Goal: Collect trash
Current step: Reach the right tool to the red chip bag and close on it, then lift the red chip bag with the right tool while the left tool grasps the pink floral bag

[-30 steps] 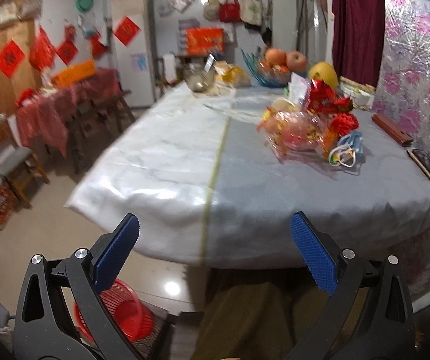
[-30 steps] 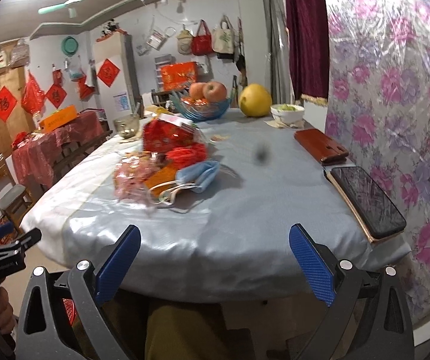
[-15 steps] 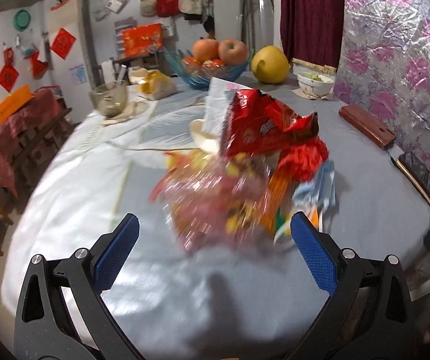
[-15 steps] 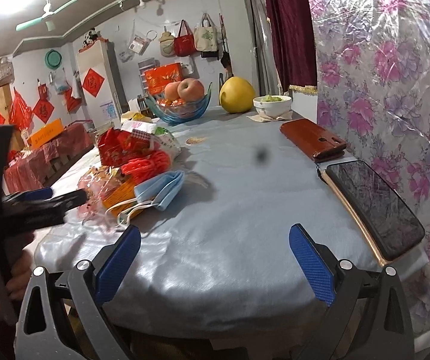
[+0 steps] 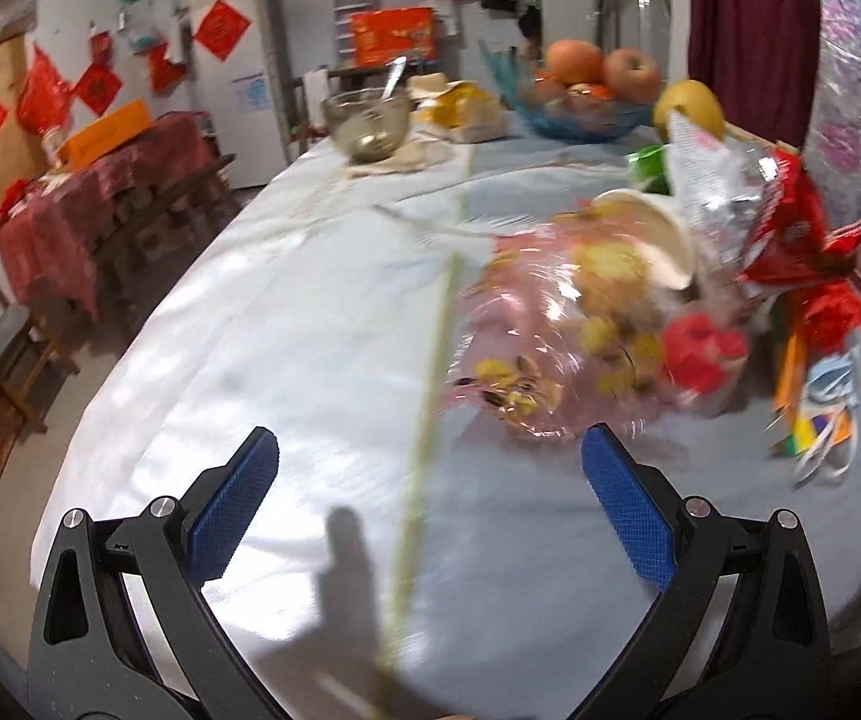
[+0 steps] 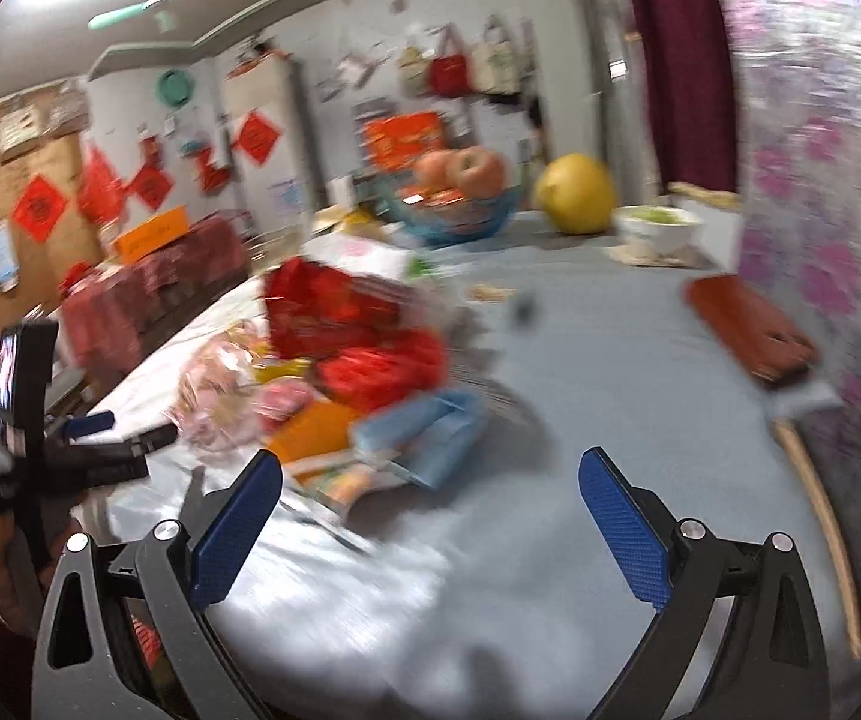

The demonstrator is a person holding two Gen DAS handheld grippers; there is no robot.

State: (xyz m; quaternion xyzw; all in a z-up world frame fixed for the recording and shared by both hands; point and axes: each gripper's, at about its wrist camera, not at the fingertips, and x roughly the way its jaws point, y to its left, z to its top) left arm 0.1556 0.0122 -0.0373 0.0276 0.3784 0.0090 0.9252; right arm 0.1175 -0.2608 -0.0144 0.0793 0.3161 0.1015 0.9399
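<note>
A heap of trash lies on the grey table cloth (image 5: 286, 360): a clear pink plastic bag (image 5: 526, 330) with yellow scraps, a red snack wrapper (image 5: 790, 222), a white paper cup (image 5: 652, 234) and blue face masks (image 5: 832, 378). My left gripper (image 5: 430, 468) is open just short of the pink bag, nothing between its blue pads. In the right wrist view the same heap shows as a red wrapper (image 6: 334, 306), a blue mask (image 6: 430, 432) and orange paper (image 6: 310, 438). My right gripper (image 6: 430, 498) is open in front of the mask. The left gripper (image 6: 88, 438) shows at that view's left.
A blue fruit bowl (image 5: 580, 114), a glass bowl with a spoon (image 5: 364, 120) and a yellow pomelo (image 6: 574, 192) stand at the table's far end. A red-brown case (image 6: 748, 330) and a dark tablet (image 6: 850, 462) lie near the right edge. A red-covered side table (image 5: 100, 204) stands left.
Both grippers have moved forward over the table toward the heap, both still open. The left view has swung left, so the pile now sits to its right. Both views are motion-blurred.
</note>
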